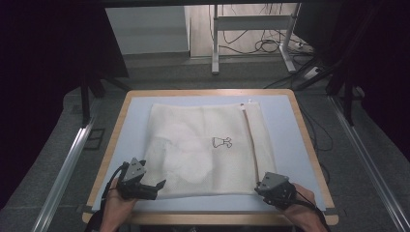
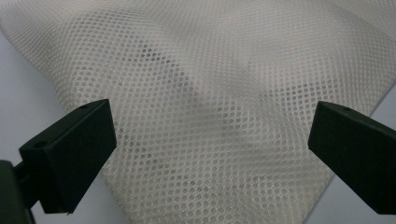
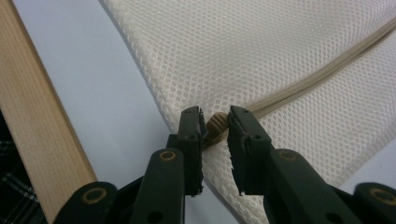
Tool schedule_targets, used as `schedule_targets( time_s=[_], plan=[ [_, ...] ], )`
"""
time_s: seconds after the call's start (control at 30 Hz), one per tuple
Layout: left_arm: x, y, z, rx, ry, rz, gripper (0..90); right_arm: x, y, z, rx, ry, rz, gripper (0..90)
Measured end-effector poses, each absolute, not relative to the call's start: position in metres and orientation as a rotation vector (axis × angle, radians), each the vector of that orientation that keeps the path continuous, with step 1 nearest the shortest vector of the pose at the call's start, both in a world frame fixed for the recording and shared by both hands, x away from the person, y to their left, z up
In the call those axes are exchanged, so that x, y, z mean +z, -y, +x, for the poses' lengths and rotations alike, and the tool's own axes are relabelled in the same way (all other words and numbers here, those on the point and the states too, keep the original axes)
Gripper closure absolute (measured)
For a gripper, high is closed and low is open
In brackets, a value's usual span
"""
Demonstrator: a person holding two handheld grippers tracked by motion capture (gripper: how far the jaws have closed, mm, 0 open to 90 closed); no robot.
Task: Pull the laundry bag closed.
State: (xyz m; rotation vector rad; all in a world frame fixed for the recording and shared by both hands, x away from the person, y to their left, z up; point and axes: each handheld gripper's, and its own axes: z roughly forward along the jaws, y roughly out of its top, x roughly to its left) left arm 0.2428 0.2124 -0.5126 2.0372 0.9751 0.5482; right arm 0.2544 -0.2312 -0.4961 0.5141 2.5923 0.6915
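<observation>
Mesh laundry bag [image 1: 208,150] flat mid-counter [image 1: 290,145], contents blurred. Left tool [image 1: 155,186] at 7 o'clock, released, jaws wide over mesh. Right tool [image 3: 215,122] at 5 o'clock, clenched near zipper pull [image 3: 216,123], contact unclear.

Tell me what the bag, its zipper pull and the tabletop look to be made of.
Mesh bag: cream woven netting, likely polyester; small regular holes, matte and soft-looking. Zipper pull: tan, ribbed, probably plastic or rubber, lying between the right hand-held gripper's jaws. Table: smooth pale blue top, looks like laminate, with a light wood edge showing grain.
</observation>
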Motion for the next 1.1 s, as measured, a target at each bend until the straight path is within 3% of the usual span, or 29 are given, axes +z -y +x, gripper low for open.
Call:
schedule_targets(
  time_s=[0.63,1.1],
  plan=[
    [-0.512,-0.209,0.243,0.526,-0.973,2.031,1.1,-0.491,0.234,0.244,0.639,-2.59,0.456,85.0],
    [-0.506,-0.18,0.245,0.435,-0.887,2.051,1.0,-0.49,0.233,0.243,0.654,-2.577,0.494,85.3]
  ],
)
